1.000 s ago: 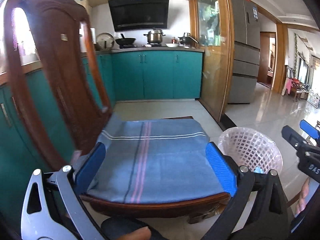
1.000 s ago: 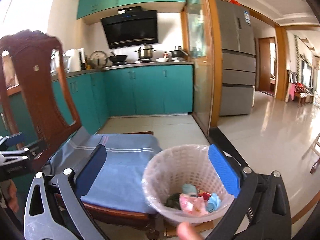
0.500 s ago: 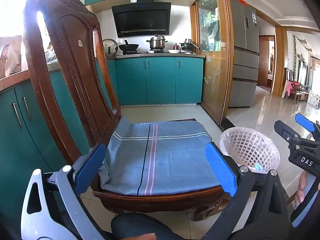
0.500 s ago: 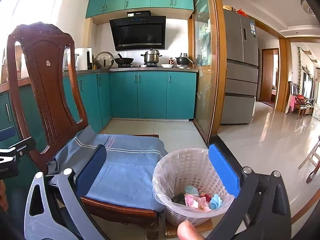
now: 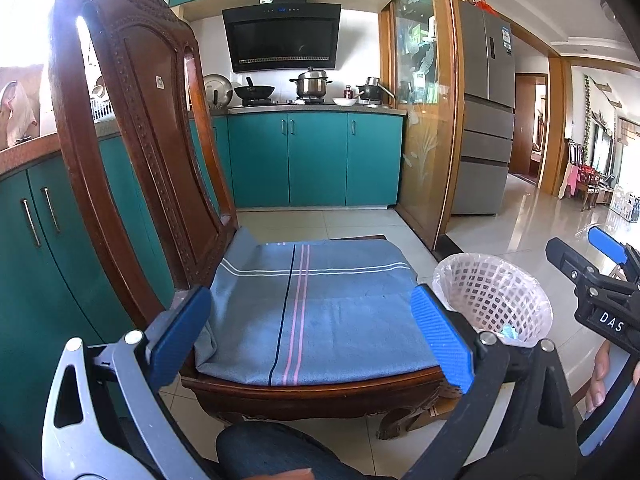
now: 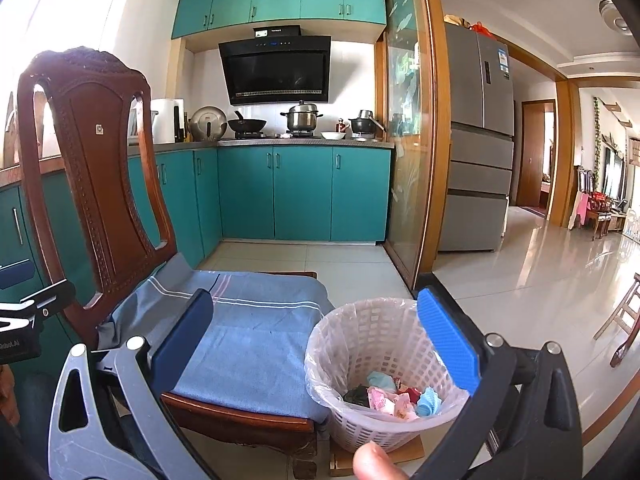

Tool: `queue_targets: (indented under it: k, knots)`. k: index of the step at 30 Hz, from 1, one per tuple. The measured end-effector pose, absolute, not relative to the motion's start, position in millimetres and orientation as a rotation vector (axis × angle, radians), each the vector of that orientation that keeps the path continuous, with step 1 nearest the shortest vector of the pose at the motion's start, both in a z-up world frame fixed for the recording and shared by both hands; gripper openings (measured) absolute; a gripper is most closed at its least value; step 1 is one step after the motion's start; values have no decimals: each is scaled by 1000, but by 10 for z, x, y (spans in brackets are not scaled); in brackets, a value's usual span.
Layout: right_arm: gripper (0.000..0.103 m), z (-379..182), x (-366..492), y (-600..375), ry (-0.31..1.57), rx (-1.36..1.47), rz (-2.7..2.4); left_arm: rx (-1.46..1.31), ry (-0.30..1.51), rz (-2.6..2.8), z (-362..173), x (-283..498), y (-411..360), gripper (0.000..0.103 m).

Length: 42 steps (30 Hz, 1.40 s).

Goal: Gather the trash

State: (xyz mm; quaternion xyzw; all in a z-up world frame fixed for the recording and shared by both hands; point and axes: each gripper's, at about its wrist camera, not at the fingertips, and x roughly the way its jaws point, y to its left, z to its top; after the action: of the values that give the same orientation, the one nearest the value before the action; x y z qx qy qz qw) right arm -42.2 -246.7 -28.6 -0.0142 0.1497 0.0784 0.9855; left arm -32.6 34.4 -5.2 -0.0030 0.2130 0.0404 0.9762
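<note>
A white lattice waste basket [image 6: 360, 344] lined with clear plastic stands on the floor beside the chair's right side, and shows again in the left wrist view [image 5: 496, 300]. Crumpled wrappers and scraps [image 6: 394, 398], pink, blue, red and dark, lie at its bottom. My right gripper [image 6: 316, 340] is open and empty, held back above the basket's near rim. My left gripper [image 5: 308, 332] is open and empty in front of the chair seat. The seat's blue-grey striped cloth [image 5: 316, 304] is bare of trash.
A carved wooden chair [image 5: 132, 128] stands against teal cabinets [image 5: 316, 160] on the left. A glass-panelled partition [image 6: 408, 160] and a steel fridge [image 6: 480, 140] rise on the right. Glossy tiled floor [image 6: 540, 288] opens to the right. A finger [image 6: 376, 462] shows at the bottom edge.
Both grippers have drawn back and tilted up, so the chair and basket look smaller and more of the kitchen shows. Both stay open and empty.
</note>
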Motion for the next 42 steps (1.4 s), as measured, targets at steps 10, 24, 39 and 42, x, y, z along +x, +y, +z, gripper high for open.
queue_targets:
  k: [10,24,39,42]
  knots:
    - [100,-278,-398,-2469,306,-30,163,-8,438,75,-53,-320,335,100]
    - [100,-279,-403,-2536,303,-17,153,-3,447,65,-48,-301,278,100]
    - [100,-307,-410,-2585,307,-12,152,-12,455,59,-47,-284,273,100]
    - [100,-318,-406,-2579,311,-15,152,-10,457,57,-67,-278,268,100]
